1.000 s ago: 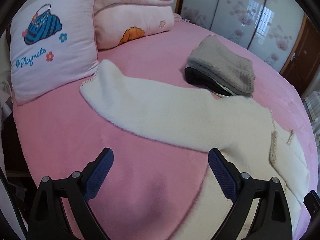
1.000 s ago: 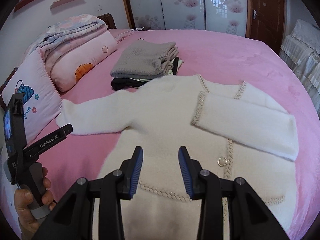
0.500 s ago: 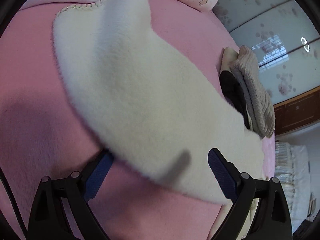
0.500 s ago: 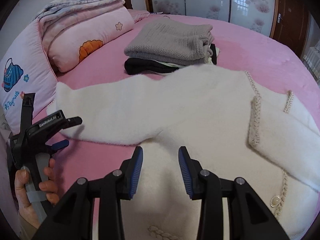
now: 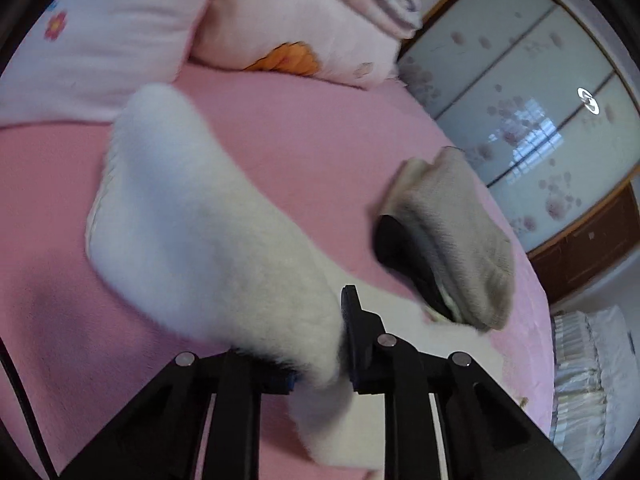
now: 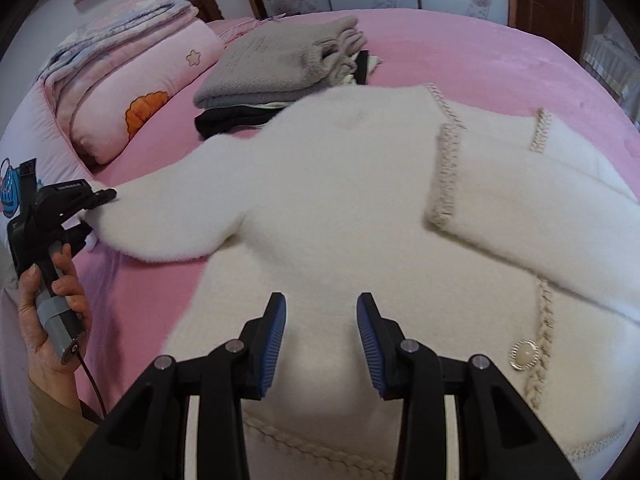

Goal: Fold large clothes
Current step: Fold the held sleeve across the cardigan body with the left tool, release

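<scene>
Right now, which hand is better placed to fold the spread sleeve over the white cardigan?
Left: its tool is closing on that sleeve. The right tool hangs open above the cardigan body.

Left tongs (image 5: pixel 320 344) closing, right tongs (image 6: pixel 321 344) agape

A: How many garments do we count on the pink bed (image 6: pixel 460 40)?

B: We count one fluffy white cardigan (image 6: pixel 360 200) lying spread out, and one pile of folded clothes (image 6: pixel 280 68) with one grey knitted piece on top.

A: And the bedding?

B: We see two pink pillows: one with a blue bag motif (image 5: pixel 92 32), one with an orange flower (image 6: pixel 132 92). One folded quilt (image 6: pixel 120 28) lies above.

A: Tools?

B: Two black two-finger grippers, left (image 5: pixel 320 344) and right (image 6: pixel 321 340).
</scene>
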Demonstrator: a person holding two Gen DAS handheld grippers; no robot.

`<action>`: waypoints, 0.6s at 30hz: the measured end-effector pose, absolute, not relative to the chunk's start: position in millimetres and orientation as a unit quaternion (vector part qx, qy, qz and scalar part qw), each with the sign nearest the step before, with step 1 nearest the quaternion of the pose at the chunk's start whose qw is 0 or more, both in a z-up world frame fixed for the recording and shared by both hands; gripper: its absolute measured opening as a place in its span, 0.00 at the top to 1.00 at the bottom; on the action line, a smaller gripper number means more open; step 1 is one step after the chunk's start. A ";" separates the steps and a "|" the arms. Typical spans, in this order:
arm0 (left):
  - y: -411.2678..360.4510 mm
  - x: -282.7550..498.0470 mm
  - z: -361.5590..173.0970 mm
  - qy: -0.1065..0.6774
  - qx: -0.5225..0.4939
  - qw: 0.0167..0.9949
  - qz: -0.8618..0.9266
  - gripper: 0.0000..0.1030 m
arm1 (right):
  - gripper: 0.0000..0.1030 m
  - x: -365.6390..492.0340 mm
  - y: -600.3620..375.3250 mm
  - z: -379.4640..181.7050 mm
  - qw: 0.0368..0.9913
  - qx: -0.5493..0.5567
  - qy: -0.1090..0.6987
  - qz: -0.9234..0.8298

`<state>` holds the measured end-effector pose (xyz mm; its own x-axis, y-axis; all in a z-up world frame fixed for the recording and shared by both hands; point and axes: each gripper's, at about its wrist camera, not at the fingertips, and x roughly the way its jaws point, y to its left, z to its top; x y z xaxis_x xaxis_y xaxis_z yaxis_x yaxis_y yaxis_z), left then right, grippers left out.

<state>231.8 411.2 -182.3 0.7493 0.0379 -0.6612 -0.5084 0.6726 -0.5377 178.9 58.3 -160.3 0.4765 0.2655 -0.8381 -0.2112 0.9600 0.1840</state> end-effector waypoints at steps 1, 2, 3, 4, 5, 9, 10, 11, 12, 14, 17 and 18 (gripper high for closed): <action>391.7 235.8 -167.0 0.309 -0.360 0.869 0.140 0.84 | 0.64 177.9 46.8 -157.6 0.861 0.035 0.491 0.129; 365.4 241.1 -150.1 0.303 -0.342 0.882 0.117 0.84 | 0.64 176.1 32.4 -154.9 0.863 0.046 0.489 0.119; 346.8 242.3 -136.4 0.299 -0.326 0.891 0.096 0.84 | 0.64 173.8 16.4 -151.8 0.865 0.060 0.486 0.108; 315.0 248.6 -122.4 0.298 -0.303 0.903 0.068 0.84 | 0.64 172.2 3.5 -149.3 0.868 0.069 0.483 0.098; 288.7 253.0 -114.3 0.300 -0.284 0.910 0.044 0.84 | 0.64 169.6 -11.7 -146.3 0.870 0.080 0.479 0.085; 179.3 267.9 -111.0 0.334 -0.209 0.918 -0.038 0.84 | 0.64 156.5 -67.0 -138.0 0.877 0.121 0.463 0.043; 146.0 273.3 -121.4 0.360 -0.183 0.913 -0.058 0.81 | 0.64 152.8 -81.7 -136.9 0.878 0.130 0.459 0.031; 122.7 276.8 -132.1 0.385 -0.167 0.905 -0.072 0.73 | 0.64 149.3 -94.6 -137.1 0.879 0.137 0.457 0.020; 98.4 281.5 -146.9 0.415 -0.154 0.893 -0.088 0.65 | 0.64 145.9 -107.1 -138.2 0.878 0.145 0.456 0.009; 57.3 289.1 -182.8 0.480 -0.145 0.858 -0.109 0.39 | 0.64 140.9 -127.7 -141.6 0.875 0.159 0.457 -0.005; 28.5 276.6 -216.2 0.520 -0.121 0.840 -0.097 0.37 | 0.64 133.5 -151.0 -149.0 0.870 0.174 0.461 -0.021; 22.1 267.1 -220.7 0.519 -0.111 0.843 -0.091 0.37 | 0.64 132.0 -156.1 -151.8 0.869 0.177 0.462 -0.023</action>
<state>267.1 22.1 -220.7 0.4455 -0.2684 -0.8541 0.0389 0.9589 -0.2810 132.0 -156.1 -151.8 0.5717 0.1229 -0.8112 0.2041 0.9363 0.2857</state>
